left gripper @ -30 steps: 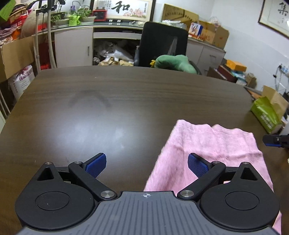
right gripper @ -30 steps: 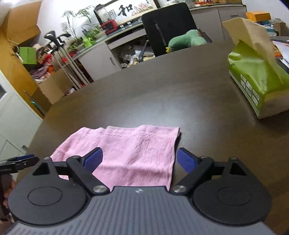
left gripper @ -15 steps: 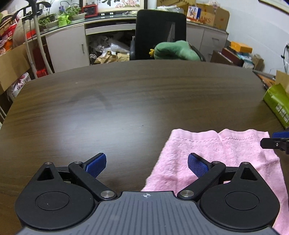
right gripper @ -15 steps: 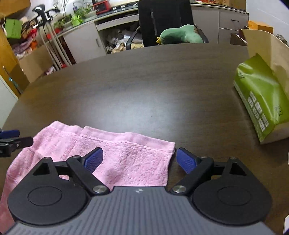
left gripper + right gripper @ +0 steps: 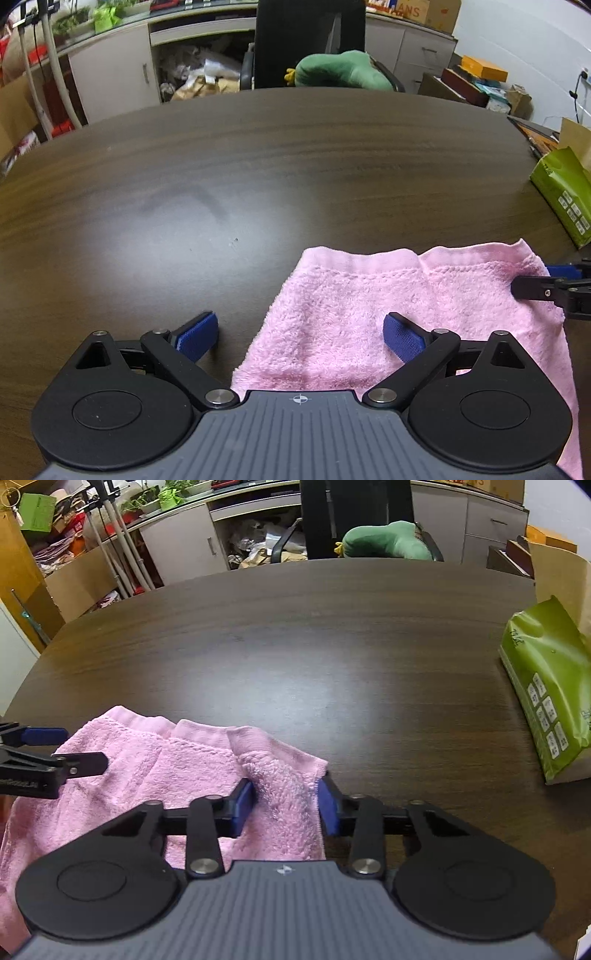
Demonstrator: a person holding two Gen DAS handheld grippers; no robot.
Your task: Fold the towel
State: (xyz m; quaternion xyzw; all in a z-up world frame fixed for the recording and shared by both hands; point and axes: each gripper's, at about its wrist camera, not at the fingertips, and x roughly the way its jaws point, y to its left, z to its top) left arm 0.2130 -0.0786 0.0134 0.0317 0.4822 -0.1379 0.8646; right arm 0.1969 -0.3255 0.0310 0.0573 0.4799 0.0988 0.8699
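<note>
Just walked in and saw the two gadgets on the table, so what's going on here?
A person is working a pink towel with two handheld grippers on a dark wooden table. The right gripper has its pads closed on the towel's right corner, bunching the cloth. The left gripper is open, straddling the towel's left edge with one pad over the cloth and one over bare table. No fold has been made yet. A green tissue pack sits off to the right.

A fluffy pink towel (image 5: 399, 306) on a dark brown wood-grain table (image 5: 258, 177); black grippers with ribbed blue pads (image 5: 243, 803), a lime-green tissue pack (image 5: 550, 686) printed in white, a green plush (image 5: 341, 72), a black chair (image 5: 308, 35).
</note>
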